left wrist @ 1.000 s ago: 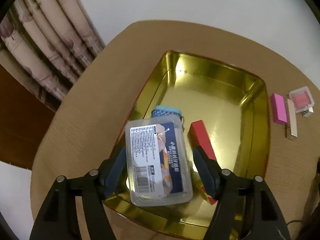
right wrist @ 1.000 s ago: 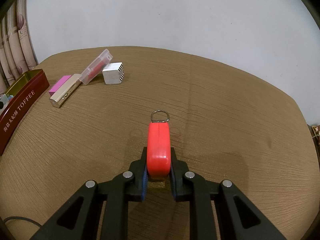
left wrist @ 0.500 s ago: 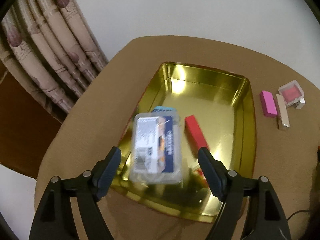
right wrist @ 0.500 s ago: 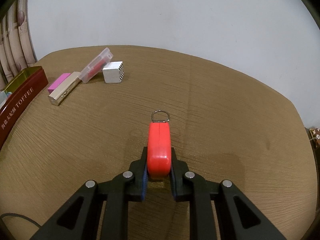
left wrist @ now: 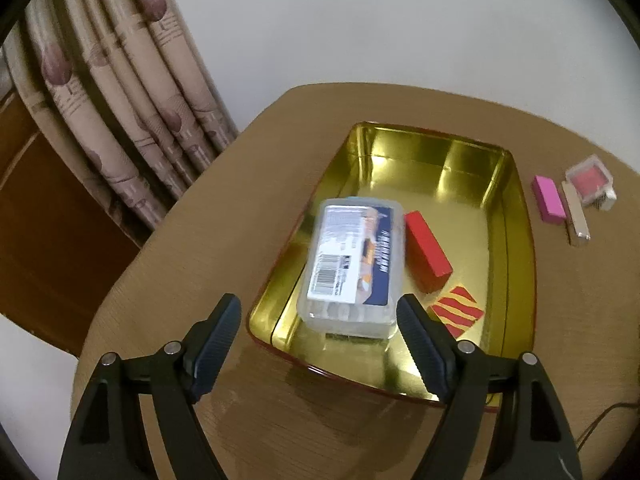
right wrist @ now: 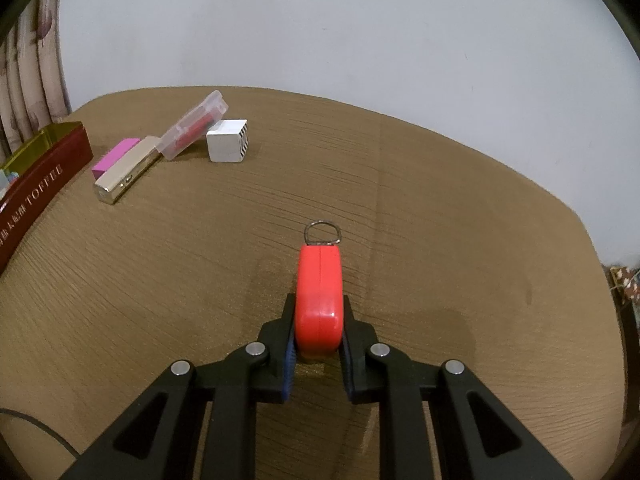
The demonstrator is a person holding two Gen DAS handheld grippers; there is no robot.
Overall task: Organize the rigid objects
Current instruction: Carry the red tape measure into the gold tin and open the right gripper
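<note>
Now clear box (left wrist: pixel 354 266) in tin (left wrist: pixel 516 264), left tool (left wrist: pixel 318 334) apart

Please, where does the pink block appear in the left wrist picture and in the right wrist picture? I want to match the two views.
Left wrist view: the pink block lies at the right, on the table outside the gold tin.
Right wrist view: the pink block lies at the upper left, past the tin's red wall.
Shared landmark: the gold bar lying against the block.
</note>
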